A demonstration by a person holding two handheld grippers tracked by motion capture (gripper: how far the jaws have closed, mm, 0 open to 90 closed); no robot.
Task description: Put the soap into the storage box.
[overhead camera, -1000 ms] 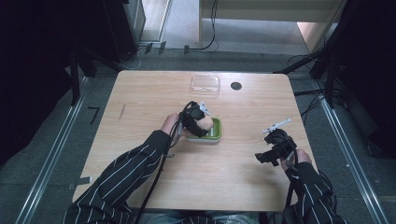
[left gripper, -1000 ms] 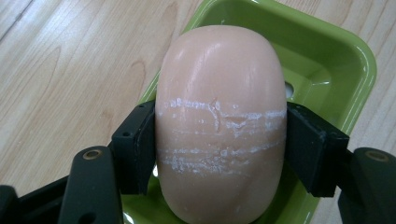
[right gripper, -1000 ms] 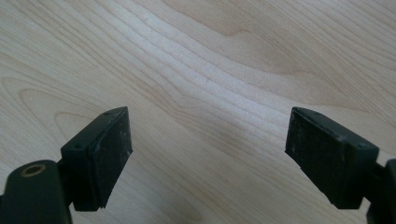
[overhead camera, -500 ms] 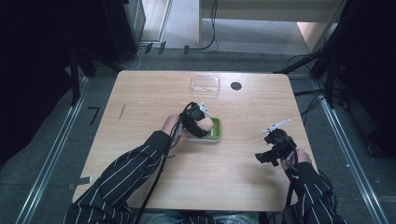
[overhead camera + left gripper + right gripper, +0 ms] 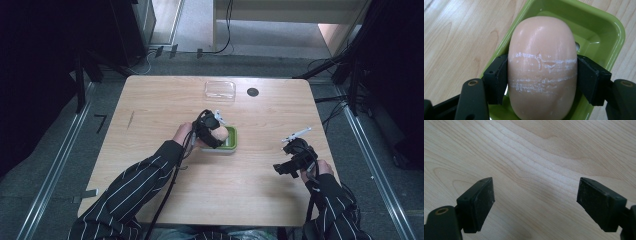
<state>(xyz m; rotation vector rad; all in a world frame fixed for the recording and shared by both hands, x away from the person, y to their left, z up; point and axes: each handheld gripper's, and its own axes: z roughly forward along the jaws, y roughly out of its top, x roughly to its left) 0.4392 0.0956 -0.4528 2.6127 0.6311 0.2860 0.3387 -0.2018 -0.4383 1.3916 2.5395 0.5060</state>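
Left gripper view, soap (image 5: 542,67) hiding tray (image 5: 599,27) floor

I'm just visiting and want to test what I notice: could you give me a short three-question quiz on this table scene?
1. True or false: the left gripper is clamped on a pale peach bar of soap.
2. What lies directly beneath the soap: A) a green dish, B) a clear plastic lid, C) bare table?
3. How do the jaws of the right gripper stand, and what is between them?

Key:
1. True; both pads press its sides.
2. A.
3. Wide apart, with nothing between them; bare wooden table lies beyond.
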